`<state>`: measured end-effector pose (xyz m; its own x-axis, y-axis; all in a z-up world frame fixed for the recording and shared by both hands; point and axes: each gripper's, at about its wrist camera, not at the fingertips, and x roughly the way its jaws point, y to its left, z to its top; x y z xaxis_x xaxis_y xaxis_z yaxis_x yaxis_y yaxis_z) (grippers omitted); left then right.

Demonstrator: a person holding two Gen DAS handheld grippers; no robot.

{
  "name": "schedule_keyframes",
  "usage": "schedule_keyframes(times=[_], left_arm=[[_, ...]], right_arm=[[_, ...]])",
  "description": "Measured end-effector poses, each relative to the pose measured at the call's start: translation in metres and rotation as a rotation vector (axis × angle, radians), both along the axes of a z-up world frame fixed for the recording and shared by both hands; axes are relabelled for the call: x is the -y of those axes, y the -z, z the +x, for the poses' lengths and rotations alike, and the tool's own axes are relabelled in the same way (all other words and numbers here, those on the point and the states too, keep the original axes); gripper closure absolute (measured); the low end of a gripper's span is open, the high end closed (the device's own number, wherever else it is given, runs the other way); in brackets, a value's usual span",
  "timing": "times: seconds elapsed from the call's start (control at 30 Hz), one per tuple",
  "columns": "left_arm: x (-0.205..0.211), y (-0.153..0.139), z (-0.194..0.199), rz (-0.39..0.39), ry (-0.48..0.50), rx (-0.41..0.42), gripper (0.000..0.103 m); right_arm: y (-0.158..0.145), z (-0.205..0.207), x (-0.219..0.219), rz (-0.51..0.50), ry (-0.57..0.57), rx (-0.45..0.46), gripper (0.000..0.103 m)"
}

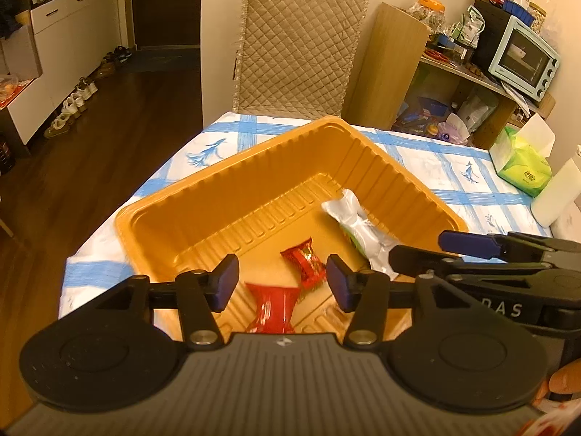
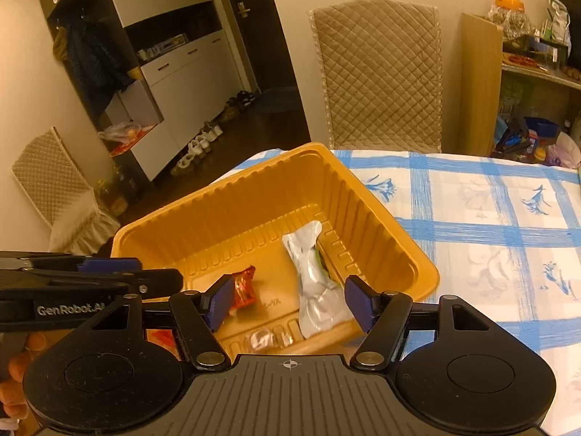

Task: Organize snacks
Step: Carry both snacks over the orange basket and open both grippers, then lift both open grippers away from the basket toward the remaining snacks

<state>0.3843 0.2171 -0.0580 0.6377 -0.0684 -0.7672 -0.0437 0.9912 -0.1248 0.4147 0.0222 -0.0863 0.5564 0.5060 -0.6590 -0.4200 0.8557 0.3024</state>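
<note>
- A shallow orange plastic tray with ribbed walls (image 1: pixel 254 167) sits on the bench, which is covered by a white cloth with blue checks (image 2: pixel 490 225), near its corner.
- The left hand-held gripper (image 1: pixel 281 283) hovers over the tray's near side with its jaws apart and nothing between the blue pads.
- Below it lie two red foil-wrapped candies (image 1: pixel 303 263), both loose on the tray floor; the nearer one (image 1: pixel 272 307) has its long axis running towards the camera.
- The right hand-held gripper (image 2: pixel 287 303) also stands open, its pads clear of the snacks.
- A long silver-and-green wrapped snack (image 2: pixel 312 279) lies along the tray's right wall, its long axis running from the near edge towards the far corner.
- A small clear-wrapped piece (image 2: pixel 267 338), possibly a candy, rests at the tray's near edge.
- A quilted beige chair (image 1: pixel 297 47) stands behind the bench.
</note>
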Motion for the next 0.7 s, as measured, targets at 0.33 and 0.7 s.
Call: schedule_keyframes(times=[0.33,0.7], left_arm=[[0.002,-0.022,-0.047,-0.009,-0.024,0.013,0.048],[0.025,-0.034,-0.113,-0.038,-0.007,0.010,0.044]], right_arm=[[-0.021,-0.039,0.022,0.049,0.032,0.021,0.031],[-0.037,-0.100,0.064,0.094,0.090,0.001,0.027]])
